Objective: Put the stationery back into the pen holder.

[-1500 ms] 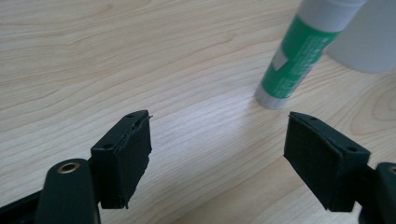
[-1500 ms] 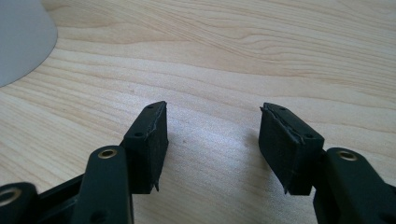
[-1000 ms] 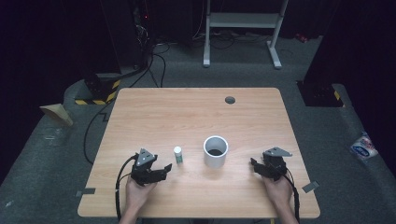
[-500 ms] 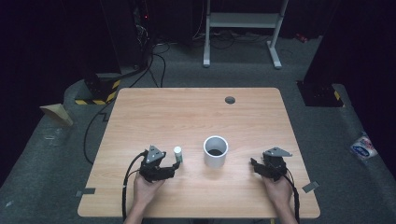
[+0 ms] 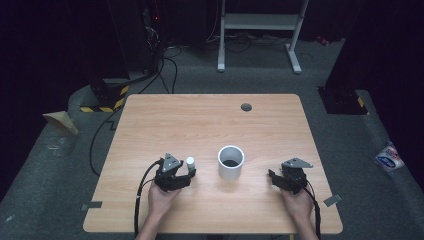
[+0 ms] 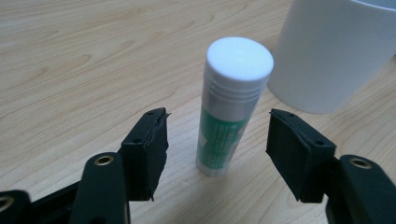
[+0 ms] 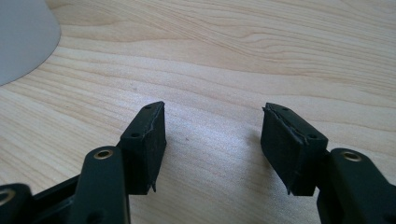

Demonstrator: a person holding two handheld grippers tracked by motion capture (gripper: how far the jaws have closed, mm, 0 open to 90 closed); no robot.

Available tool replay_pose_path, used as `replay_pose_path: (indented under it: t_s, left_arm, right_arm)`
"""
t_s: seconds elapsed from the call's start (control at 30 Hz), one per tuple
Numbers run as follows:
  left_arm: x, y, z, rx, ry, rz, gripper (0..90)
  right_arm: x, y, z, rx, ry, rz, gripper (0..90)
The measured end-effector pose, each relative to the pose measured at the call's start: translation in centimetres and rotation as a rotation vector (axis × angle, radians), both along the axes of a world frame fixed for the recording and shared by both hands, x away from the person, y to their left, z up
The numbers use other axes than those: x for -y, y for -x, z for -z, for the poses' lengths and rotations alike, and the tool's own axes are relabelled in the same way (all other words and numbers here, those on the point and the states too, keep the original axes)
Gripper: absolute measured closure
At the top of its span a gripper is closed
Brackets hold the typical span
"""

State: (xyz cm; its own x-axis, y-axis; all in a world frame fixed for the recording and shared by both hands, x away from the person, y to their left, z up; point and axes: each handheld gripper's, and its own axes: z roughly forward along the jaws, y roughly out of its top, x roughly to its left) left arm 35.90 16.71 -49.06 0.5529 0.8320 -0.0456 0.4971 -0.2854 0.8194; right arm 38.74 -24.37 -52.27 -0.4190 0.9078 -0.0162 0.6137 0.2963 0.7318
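At the left we see the left gripper [image 6: 217, 140] with its matte black jaws spread either side of the glue stick [image 6: 231, 105], a gap showing on each side; they have just been closing. The glue stick is a smooth upright cylinder with a ribbed white cap and green label, standing on the pale wood-grain table [image 5: 210, 120] just beside the white cup [image 5: 231, 162], a plain glossy cylinder. The left gripper view gives us the label; the high view gives the cup's dark mouth. At the right, the right gripper [image 7: 212, 135] holds its jaws spread over bare wood.
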Motion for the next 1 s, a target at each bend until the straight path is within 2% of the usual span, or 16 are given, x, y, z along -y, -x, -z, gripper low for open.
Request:
replay_pose_path:
  t_s: [0.3, 1.0]
  left_arm:
    - [0.56, -0.59, 0.1, 0.004, 0.012, 0.001, 47.6]
    - [0.75, -0.49, 0.12, 0.041, -0.031, 0.015, 64.2]
  right_arm:
    - [0.0, 0.0, 0.0, 0.0, 0.0, 0.0, 40.2]
    - [-0.01, 0.0, 0.01, 0.0, 0.0, -0.002, 39.8]
